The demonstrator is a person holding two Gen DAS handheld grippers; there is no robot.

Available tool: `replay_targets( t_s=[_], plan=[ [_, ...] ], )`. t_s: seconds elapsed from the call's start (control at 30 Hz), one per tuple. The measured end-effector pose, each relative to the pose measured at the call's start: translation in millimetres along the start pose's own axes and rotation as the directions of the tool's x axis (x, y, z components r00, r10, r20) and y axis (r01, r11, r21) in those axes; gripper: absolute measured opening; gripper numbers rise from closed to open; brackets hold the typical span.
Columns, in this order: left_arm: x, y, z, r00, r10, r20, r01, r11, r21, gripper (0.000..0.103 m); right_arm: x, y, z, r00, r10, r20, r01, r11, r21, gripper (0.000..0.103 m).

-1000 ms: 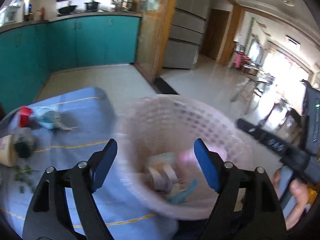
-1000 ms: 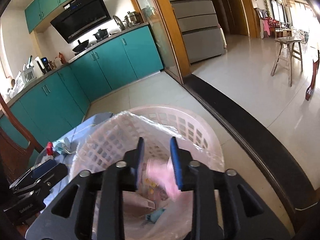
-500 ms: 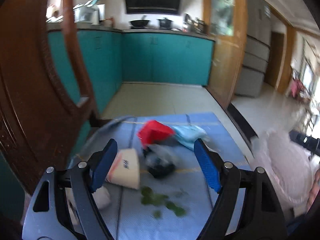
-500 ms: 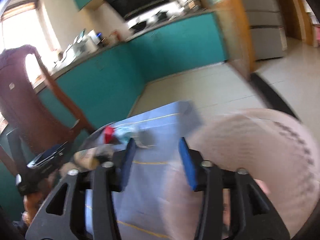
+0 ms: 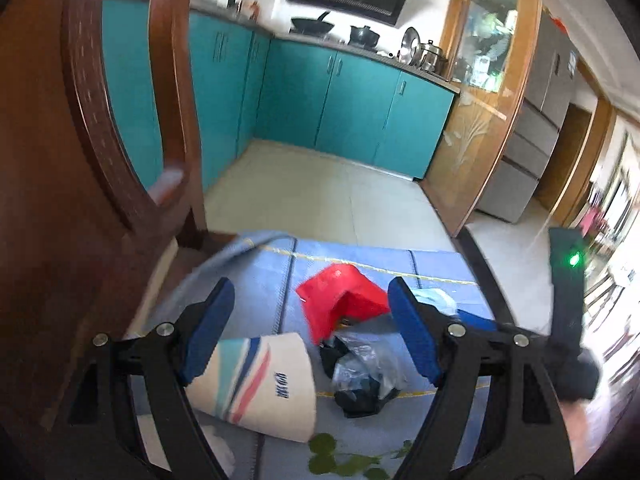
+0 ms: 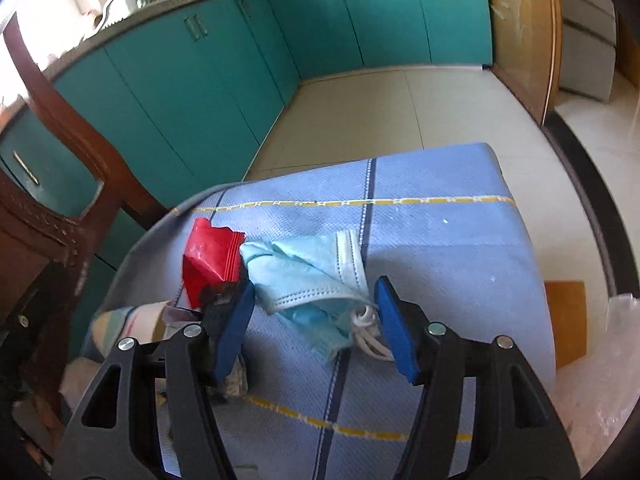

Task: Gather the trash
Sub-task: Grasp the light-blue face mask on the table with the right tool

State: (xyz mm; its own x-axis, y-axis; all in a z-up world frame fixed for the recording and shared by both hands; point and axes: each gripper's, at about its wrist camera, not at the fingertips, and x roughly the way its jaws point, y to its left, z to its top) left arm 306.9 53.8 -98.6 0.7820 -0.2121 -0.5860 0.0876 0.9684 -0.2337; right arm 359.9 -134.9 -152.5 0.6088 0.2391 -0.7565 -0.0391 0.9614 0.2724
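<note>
Trash lies on a blue tablecloth [image 6: 440, 240]. A red wrapper [image 5: 340, 300] [image 6: 208, 256] lies beside a light blue face mask [image 6: 308, 284]. A paper cup [image 5: 260, 384] lies on its side, with a crumpled black and clear plastic bag [image 5: 360, 376] next to it. Green leaves [image 5: 340, 456] lie at the near edge. My left gripper [image 5: 312, 332] is open above the cup and wrapper. My right gripper [image 6: 316, 324] is open, its fingers on either side of the mask. The lined basket's plastic [image 6: 600, 380] shows at the lower right.
A dark wooden chair [image 5: 80, 160] stands close on the left of the table. Teal cabinets [image 6: 240, 60] line the far wall across a tiled floor. The right gripper's body [image 5: 568, 320] shows at the right of the left wrist view.
Both grippers have swung left from the basket to the table trash. The right gripper has opened wide and now straddles the face mask. The left gripper has come closer to the cup and wrapper.
</note>
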Motion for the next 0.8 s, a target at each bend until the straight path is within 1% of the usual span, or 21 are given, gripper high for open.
replay_targets(
  t_s=[0.07,0.13,0.2,0.23,0.27,0.37,0.47,0.53,0.67,0.73,0.8],
  plan=[
    [1,0,0,1.0,-0.02,-0.001,0.02,1.0,-0.01,0.08,2,5,-4,1.0,-0.022,0.005,0.022,0.999,-0.041,0.061],
    [2,-2,-1,1.0,-0.01,0.0,0.01,1.0,0.012,0.08,3,6,-9,1.0,-0.01,0.002,0.011,0.998,-0.061,0.055],
    [2,-3,-4,1.0,0.002,-0.002,-0.002,1.0,0.031,0.08,3,5,-12,1.0,-0.002,-0.011,0.001,0.997,-0.075,0.029],
    [2,-4,-5,1.0,0.001,-0.004,-0.001,0.999,0.036,0.08,1,4,-15,1.0,0.013,-0.022,-0.015,0.996,-0.083,0.024],
    [2,-4,-5,1.0,0.002,-0.004,-0.002,0.999,0.04,0.08,-1,4,-17,0.999,0.021,-0.024,-0.023,0.996,-0.086,0.015],
    [1,-4,-6,1.0,0.005,-0.007,-0.004,0.999,0.042,0.081,-19,-1,-25,0.999,0.047,-0.006,-0.047,0.996,-0.073,0.013],
    [3,-2,-6,1.0,-0.009,-0.019,0.01,1.0,0.021,0.083,-46,-11,-32,0.997,0.077,0.024,-0.076,0.997,-0.032,0.013],
    [5,-3,-6,1.0,-0.01,-0.028,0.011,1.0,0.012,0.084,-70,-17,-36,0.993,0.096,0.074,-0.094,0.995,-0.033,0.013],
    [10,-9,-9,0.999,-0.008,-0.044,0.009,1.0,0.018,0.085,-105,-26,-45,0.983,0.106,0.152,-0.099,0.994,-0.054,0.013],
    [11,-12,-10,0.999,0.0,-0.045,0.001,1.0,0.028,0.087,-116,-34,-50,0.979,0.109,0.171,-0.105,0.994,-0.036,0.013],
    [12,-15,-8,0.999,0.003,-0.036,-0.002,0.999,0.035,0.092,-123,-43,-52,0.975,0.128,0.18,-0.128,0.992,-0.009,0.013]
  ],
)
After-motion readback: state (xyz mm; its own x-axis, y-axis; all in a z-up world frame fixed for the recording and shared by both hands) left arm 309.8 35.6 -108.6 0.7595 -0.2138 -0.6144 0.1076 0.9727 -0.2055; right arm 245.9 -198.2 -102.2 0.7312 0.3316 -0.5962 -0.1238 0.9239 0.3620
